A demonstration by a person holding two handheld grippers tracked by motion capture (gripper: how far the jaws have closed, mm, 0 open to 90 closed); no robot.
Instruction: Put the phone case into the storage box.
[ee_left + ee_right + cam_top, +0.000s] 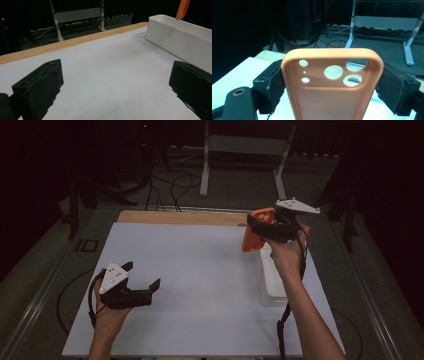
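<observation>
A: Two grippers are showing above the table (200, 285). What is the right gripper (260, 231) doing?

B: It is holding an orange phone case (256, 231) in the air, near the far right corner of the table. Its black jaws are pressing on both long sides of the case, and the camera holes are pointing up in the right gripper view (332, 82).

A: And what is lying under it?

B: A white tray (272, 280) is sitting along the right edge of the table, just below the case (183, 9).

A: Is the left gripper (141, 277) grasping something?

B: No, its jaws are standing wide apart with nothing between them. It is hovering near the front left corner, well apart from the case and the tray (180, 35).
</observation>
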